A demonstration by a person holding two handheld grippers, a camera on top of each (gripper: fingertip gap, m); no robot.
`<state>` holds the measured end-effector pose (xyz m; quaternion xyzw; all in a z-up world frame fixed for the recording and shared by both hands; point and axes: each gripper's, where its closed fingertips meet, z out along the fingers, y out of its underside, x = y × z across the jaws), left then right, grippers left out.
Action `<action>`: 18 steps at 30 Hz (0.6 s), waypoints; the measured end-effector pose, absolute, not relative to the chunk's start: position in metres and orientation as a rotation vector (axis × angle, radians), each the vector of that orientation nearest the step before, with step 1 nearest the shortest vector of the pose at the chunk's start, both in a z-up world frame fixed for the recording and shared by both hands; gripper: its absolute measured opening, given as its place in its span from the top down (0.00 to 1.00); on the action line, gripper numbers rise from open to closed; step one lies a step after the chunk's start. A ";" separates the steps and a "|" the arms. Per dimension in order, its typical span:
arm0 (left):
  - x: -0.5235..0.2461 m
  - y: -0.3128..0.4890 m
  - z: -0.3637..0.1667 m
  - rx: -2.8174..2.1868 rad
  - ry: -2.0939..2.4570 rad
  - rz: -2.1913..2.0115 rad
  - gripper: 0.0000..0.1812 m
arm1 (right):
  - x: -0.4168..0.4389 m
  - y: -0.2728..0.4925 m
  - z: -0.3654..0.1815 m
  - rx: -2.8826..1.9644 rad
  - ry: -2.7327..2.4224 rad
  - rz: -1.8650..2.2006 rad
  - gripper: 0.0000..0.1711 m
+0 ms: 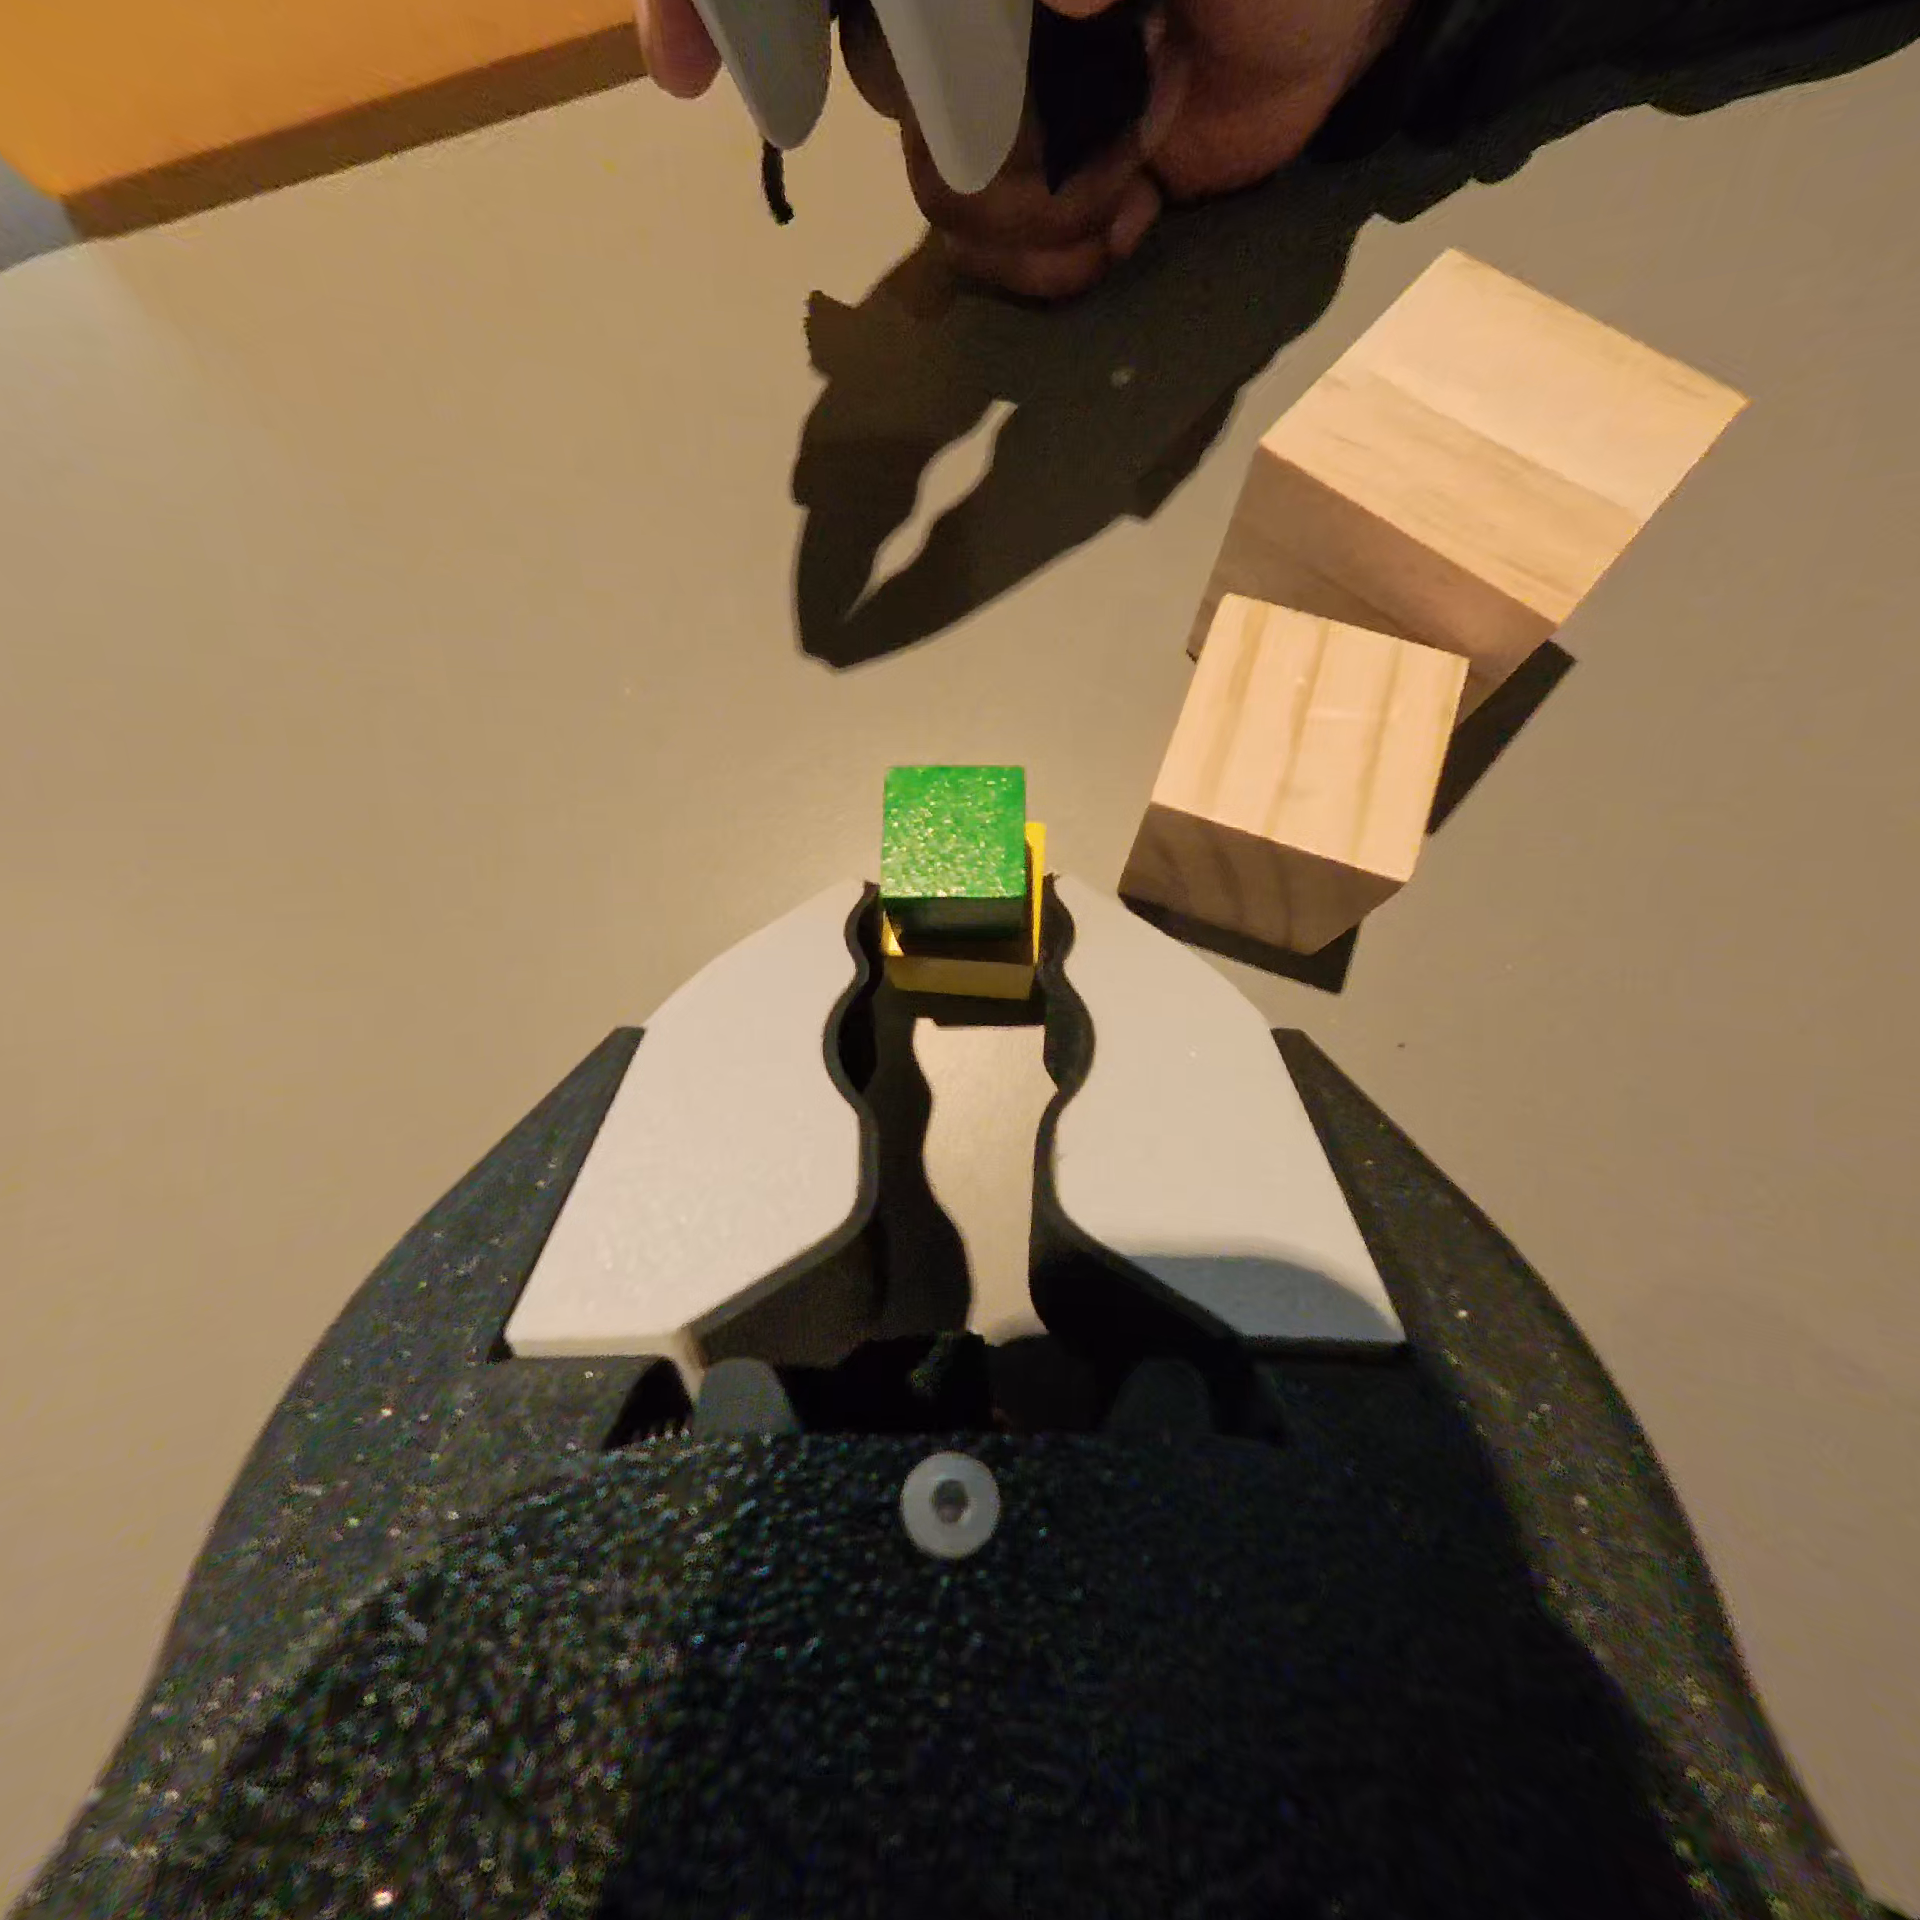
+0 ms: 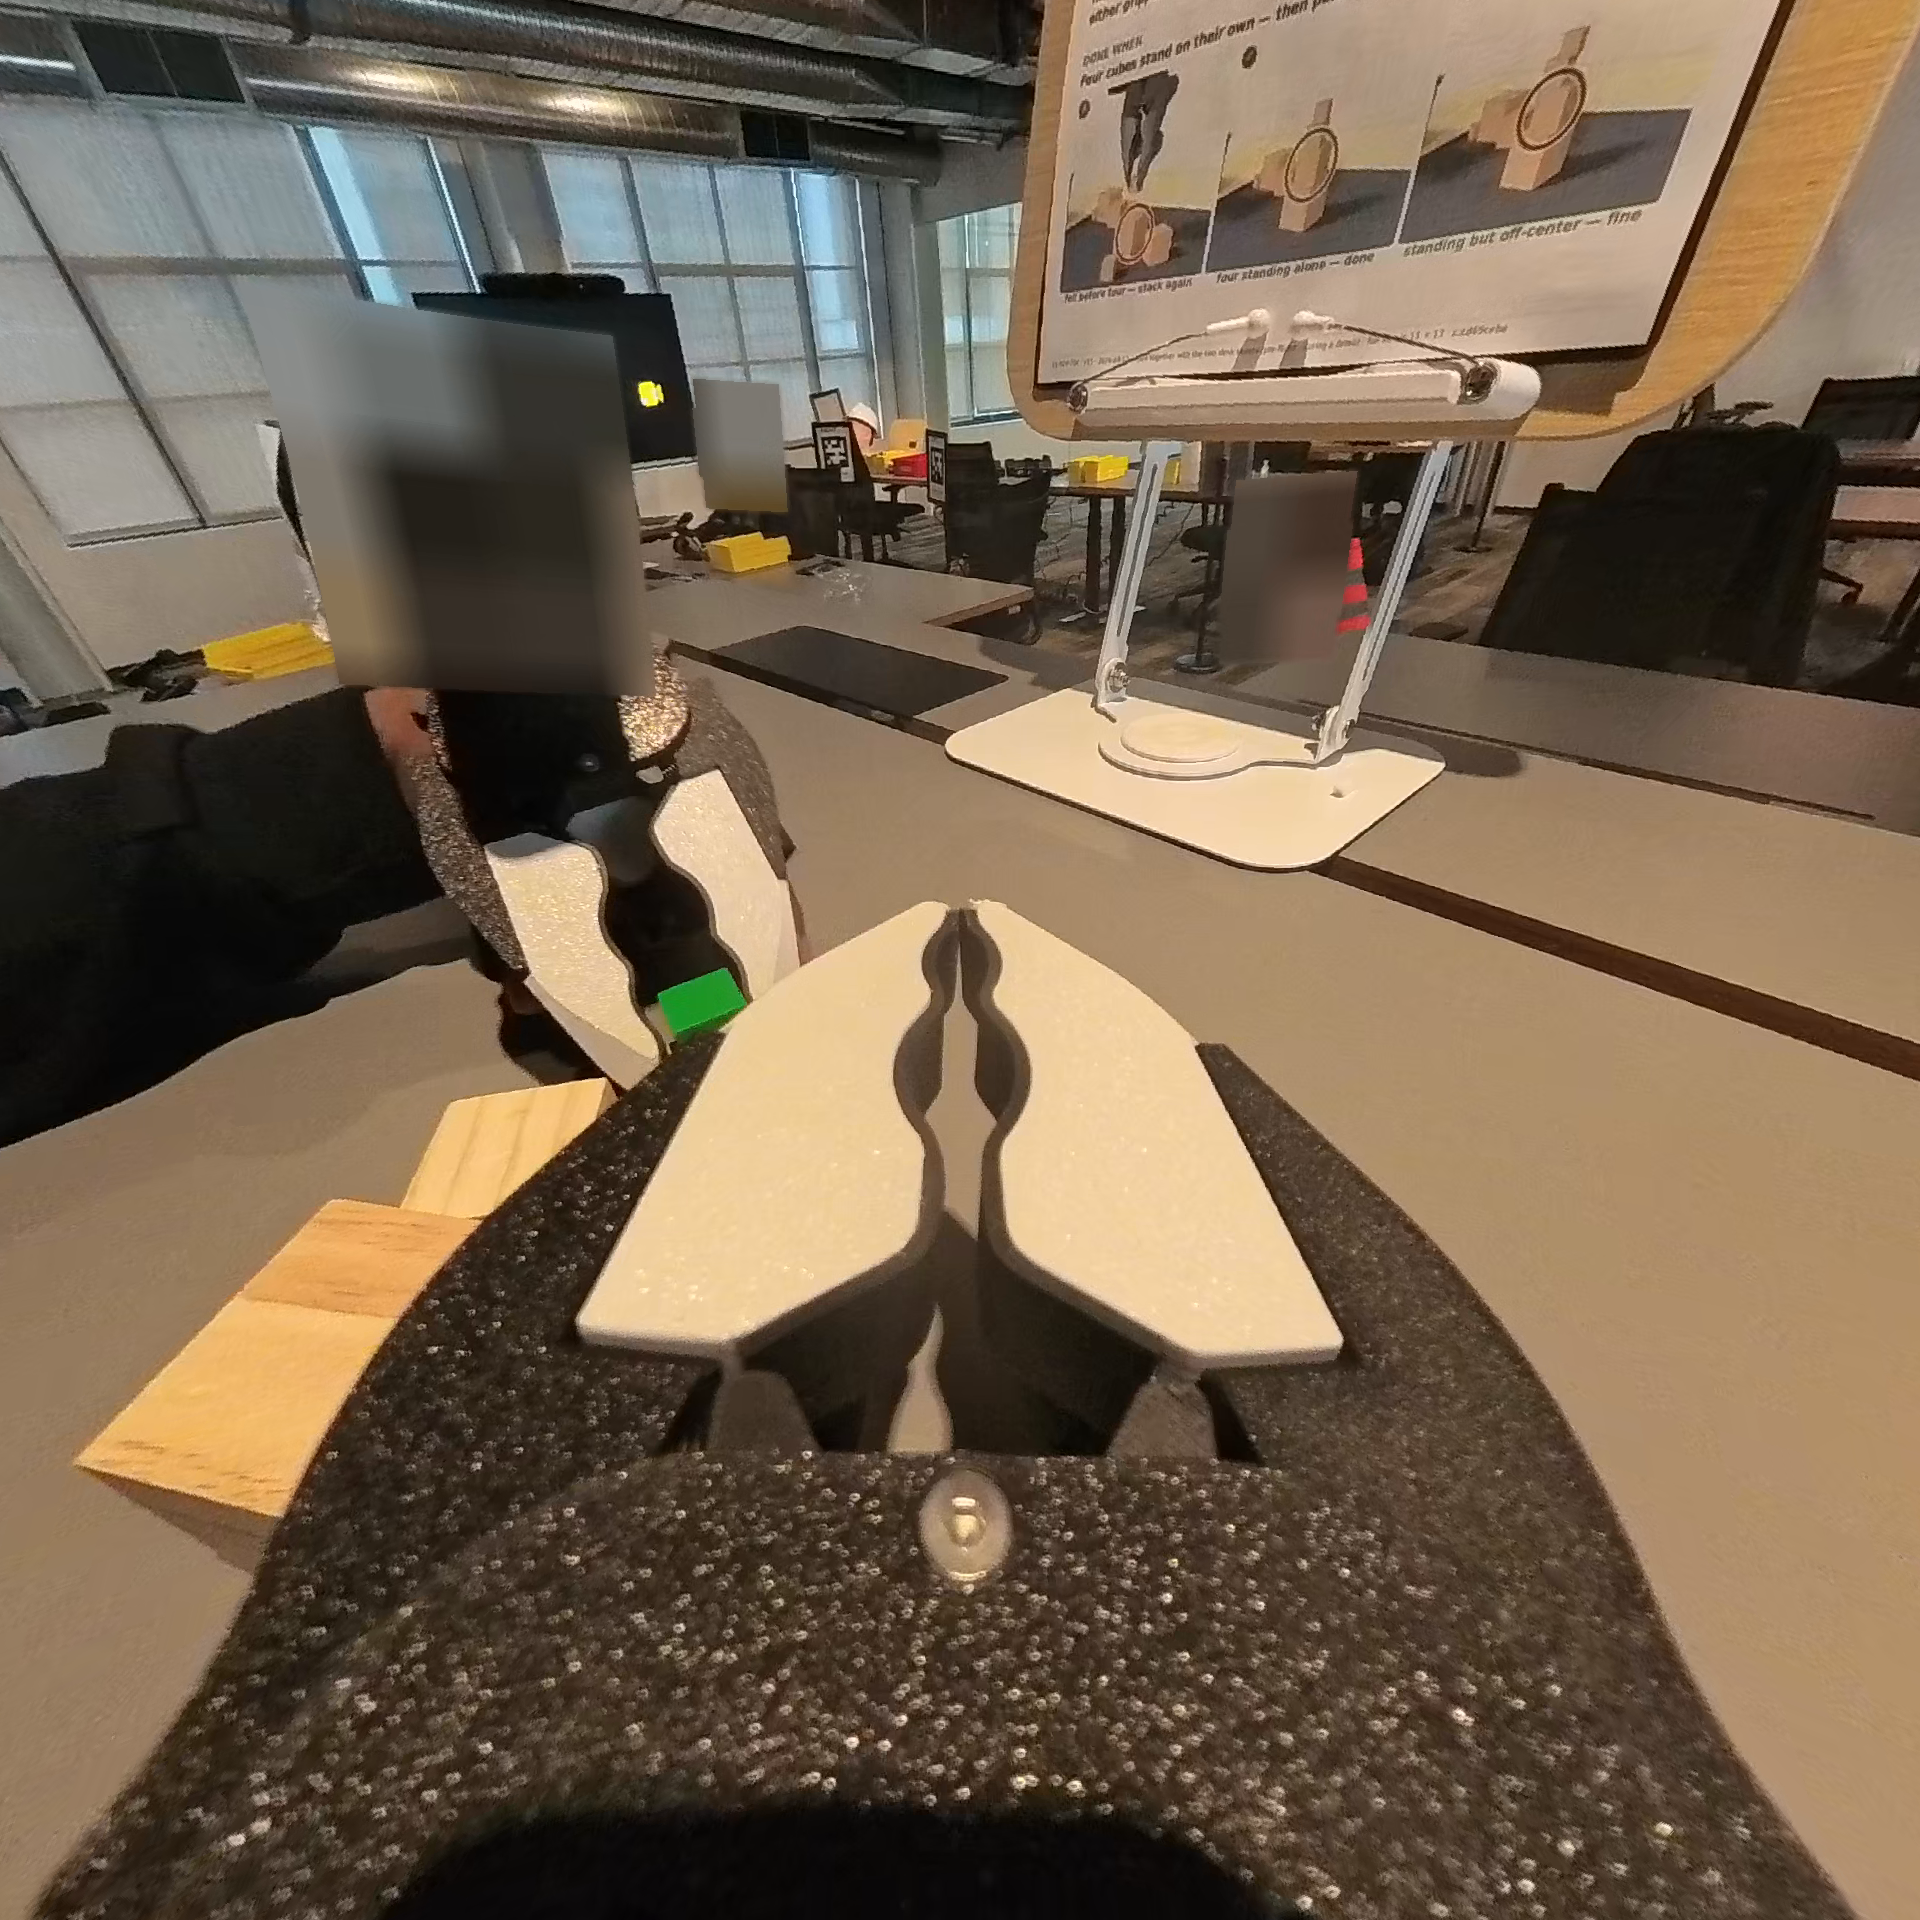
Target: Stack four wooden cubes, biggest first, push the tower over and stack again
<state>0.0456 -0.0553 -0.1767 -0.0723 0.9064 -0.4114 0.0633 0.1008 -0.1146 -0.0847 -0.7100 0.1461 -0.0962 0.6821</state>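
Observation:
A small green cube [image 1: 951, 831] sits on a slightly larger yellow cube [image 1: 961, 975]. My left gripper [image 1: 961, 899] is shut on the yellow cube, one finger on each side, low over the grey table [image 1: 416, 727]. A medium plain wooden cube [image 1: 1299, 769] lies just right of it, touching the big wooden cube [image 1: 1475, 468] behind. My right gripper [image 2: 961, 914] is shut and empty, held above the table; it also shows at the top of the left wrist view [image 1: 883, 114]. The right wrist view shows the green cube [image 2: 701, 1003], medium cube [image 2: 499, 1143] and big cube [image 2: 260, 1351].
A white stand [image 2: 1195, 769] holding an instruction board stands at the back right of the table. A black mat [image 2: 862, 665] lies farther back. An orange board edge [image 1: 260, 114] runs along the far left. A person's hand [image 1: 1039, 229] holds the right gripper. Left tips to right tips: about 12 cm.

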 end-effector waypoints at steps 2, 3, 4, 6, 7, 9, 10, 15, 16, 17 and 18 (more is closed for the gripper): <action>0.046 -0.054 -0.175 -0.244 2.714 -1.246 0.85 | 0.101 -0.114 -0.085 -1.593 0.328 -0.215 1.00; 0.045 -0.054 -0.174 -0.256 2.699 -1.254 0.85 | 0.101 -0.114 -0.085 -1.594 0.328 -0.214 1.00; 0.045 -0.053 -0.172 -0.274 2.680 -1.263 0.85 | 0.101 -0.114 -0.085 -1.594 0.327 -0.214 1.00; 0.047 -0.050 -0.168 -0.328 2.645 -1.257 0.85 | 0.101 -0.115 -0.085 -1.593 0.327 -0.213 1.00; 0.049 -0.048 -0.165 -0.353 2.628 -1.241 0.85 | 0.101 -0.115 -0.085 -1.593 0.328 -0.212 1.00; 0.051 -0.045 -0.158 -0.406 2.596 -1.221 0.85 | 0.101 -0.115 -0.085 -1.591 0.329 -0.210 1.00; 0.050 -0.045 -0.154 -0.431 2.582 -1.223 0.85 | 0.101 -0.115 -0.085 -1.590 0.330 -0.209 1.00; 0.035 -0.047 -0.134 -0.407 2.576 -1.248 0.85 | 0.101 -0.115 -0.084 -1.589 0.329 -0.207 1.00; 0.032 -0.048 -0.130 -0.385 2.581 -1.250 0.85 | 0.101 -0.115 -0.084 -1.590 0.328 -0.208 1.00; 0.029 -0.050 -0.125 -0.360 2.585 -1.256 0.85 | 0.101 -0.115 -0.084 -1.590 0.327 -0.209 1.00; 0.025 -0.053 -0.121 -0.330 2.589 -1.267 0.85 | 0.101 -0.115 -0.085 -1.590 0.327 -0.209 1.00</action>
